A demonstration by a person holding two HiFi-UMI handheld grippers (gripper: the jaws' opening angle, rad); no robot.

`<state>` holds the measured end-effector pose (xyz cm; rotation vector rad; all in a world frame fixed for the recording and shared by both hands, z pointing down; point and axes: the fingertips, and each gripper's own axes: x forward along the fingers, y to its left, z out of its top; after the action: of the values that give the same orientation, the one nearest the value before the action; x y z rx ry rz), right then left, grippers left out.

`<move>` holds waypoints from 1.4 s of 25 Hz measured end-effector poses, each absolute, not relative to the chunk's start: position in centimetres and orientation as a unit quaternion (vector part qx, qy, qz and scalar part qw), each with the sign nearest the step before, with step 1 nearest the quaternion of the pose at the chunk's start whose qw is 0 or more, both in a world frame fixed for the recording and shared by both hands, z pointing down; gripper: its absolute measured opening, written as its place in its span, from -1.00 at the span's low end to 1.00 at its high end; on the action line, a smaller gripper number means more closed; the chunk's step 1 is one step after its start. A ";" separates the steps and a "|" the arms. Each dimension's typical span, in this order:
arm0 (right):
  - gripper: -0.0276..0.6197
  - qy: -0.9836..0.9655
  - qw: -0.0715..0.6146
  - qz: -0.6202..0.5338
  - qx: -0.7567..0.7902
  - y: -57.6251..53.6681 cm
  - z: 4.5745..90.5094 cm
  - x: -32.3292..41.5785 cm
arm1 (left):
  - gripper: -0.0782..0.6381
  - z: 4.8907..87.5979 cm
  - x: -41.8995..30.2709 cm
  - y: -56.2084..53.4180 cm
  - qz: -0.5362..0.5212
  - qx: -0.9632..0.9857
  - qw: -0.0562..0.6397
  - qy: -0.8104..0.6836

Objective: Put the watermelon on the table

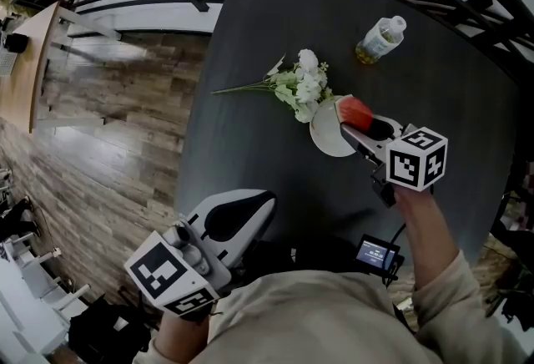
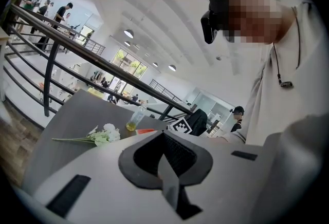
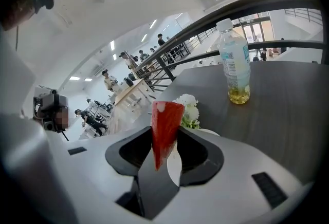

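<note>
the right gripper (image 1: 361, 126) pinches the watermelon (image 1: 354, 111) between its fingers, just over the plate (image 1: 324, 142) on the table (image 1: 250, 53); flowers (image 1: 302, 87) lie past the tips. the left gripper (image 1: 244, 214) has its fingers pressed together, empty.

The right gripper (image 1: 357, 122) covered part of the plate (image 1: 325, 144). In its own view, the left gripper (image 2: 157, 134) hid all but a red sliver of the watermelon (image 2: 145, 131). The label on the bottle (image 1: 380, 40) was too small to read.
</note>
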<state>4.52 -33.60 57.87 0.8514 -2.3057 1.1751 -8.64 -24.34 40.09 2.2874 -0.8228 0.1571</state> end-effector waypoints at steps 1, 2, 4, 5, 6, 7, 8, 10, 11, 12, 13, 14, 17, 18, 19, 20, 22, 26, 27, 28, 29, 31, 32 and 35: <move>-0.40 -0.828 0.210 0.422 0.305 -33.7 58.2 4.5 | -0.77 40.2 -8.7 -24.4 0.061 0.881 0.346 -0.317; -0.40 -0.827 0.212 0.423 0.304 -33.7 58.6 4.4 | -0.77 40.3 -8.7 -24.4 0.062 0.880 0.347 -0.318; -0.40 -0.825 0.216 0.424 0.304 -33.8 59.3 4.3 | -0.77 40.5 -8.7 -24.3 0.063 0.880 0.347 -0.318; -0.40 -0.824 0.217 0.425 0.304 -33.8 59.6 4.3 | -0.77 40.5 -8.7 -24.2 0.063 0.880 0.347 -0.318; -0.40 -0.823 0.218 0.426 0.305 -33.8 59.9 4.3 | -0.77 40.6 -8.8 -24.2 0.063 0.880 0.348 -0.318; -0.40 -0.822 0.221 0.427 0.305 -33.7 60.2 4.3 | -0.77 40.6 -8.8 -24.2 0.063 0.880 0.348 -0.318; -0.40 -0.822 0.225 0.426 0.305 -33.6 60.5 4.3 | -0.77 40.6 -8.8 -24.2 0.064 0.879 0.348 -0.318; -0.40 -0.820 0.235 0.424 0.303 -33.4 61.2 4.3 | -0.77 40.6 -8.8 -24.2 0.064 0.879 0.349 -0.318; -0.40 -0.820 0.240 0.424 0.302 -33.3 61.5 4.3 | -0.77 40.6 -8.8 -24.2 0.064 0.879 0.350 -0.318; -0.40 -0.819 0.242 0.425 0.301 -33.2 61.8 4.3 | -0.77 40.7 -8.7 -24.2 0.064 0.879 0.351 -0.318; -0.40 -0.817 0.244 0.427 0.301 -33.0 62.1 4.3 | -0.77 40.7 -8.7 -24.2 0.064 0.878 0.351 -0.318; -0.40 -0.815 0.245 0.429 0.301 -33.0 62.4 4.3 | -0.77 40.8 -8.7 -24.2 0.064 0.878 0.352 -0.318; -0.40 -0.811 0.252 0.434 0.303 -32.8 63.3 4.5 | -0.77 40.9 -8.7 -24.2 0.065 0.878 0.353 -0.316; -0.40 -0.809 0.254 0.434 0.303 -32.8 63.7 4.5 | -0.77 41.0 -8.7 -24.2 0.067 0.878 0.353 -0.316; -0.40 -0.808 0.256 0.436 0.303 -32.7 64.1 4.5 | -0.77 41.0 -8.8 -24.2 0.068 0.878 0.352 -0.316; -0.40 -0.806 0.259 0.438 0.303 -32.6 64.4 4.5 | -0.77 41.1 -8.8 -24.2 0.069 0.878 0.353 -0.317; -0.40 -0.803 0.264 0.441 0.301 -32.3 65.0 4.5 | -0.77 41.2 -9.0 -24.2 0.070 0.876 0.355 -0.319; -0.40 -0.800 0.278 0.436 0.303 -32.1 66.1 4.7 | -0.77 41.3 -9.1 -24.3 0.072 0.875 0.356 -0.320; -0.40 -0.799 0.281 0.435 0.304 -32.0 66.4 4.7 | -0.77 41.4 -9.1 -24.2 0.073 0.875 0.357 -0.319; -0.40 -0.798 0.284 0.435 0.305 -31.9 66.6 4.7 | -0.77 41.4 -9.0 -24.1 0.073 0.874 0.359 -0.319; -0.39 -0.797 0.286 0.436 0.306 -31.8 66.9 4.8 | -0.77 41.5 -9.0 -24.0 0.074 0.874 0.360 -0.318; -0.39 -0.794 0.292 0.435 0.308 -31.8 67.4 4.9 | -0.77 41.6 -9.0 -24.0 0.073 0.874 0.360 -0.318; -0.39 -0.793 0.296 0.433 0.310 -31.8 67.6 4.9 | -0.77 41.6 -9.0 -24.0 0.073 0.874 0.359 -0.319; -0.39 -0.791 0.308 0.429 0.309 -31.6 68.3 5.0 | -0.77 41.5 -9.1 -23.9 0.073 0.873 0.359 -0.321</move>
<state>5.03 -31.56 68.27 0.8169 -2.0906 1.1355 -9.06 -23.92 41.49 2.2517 -0.8270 0.1886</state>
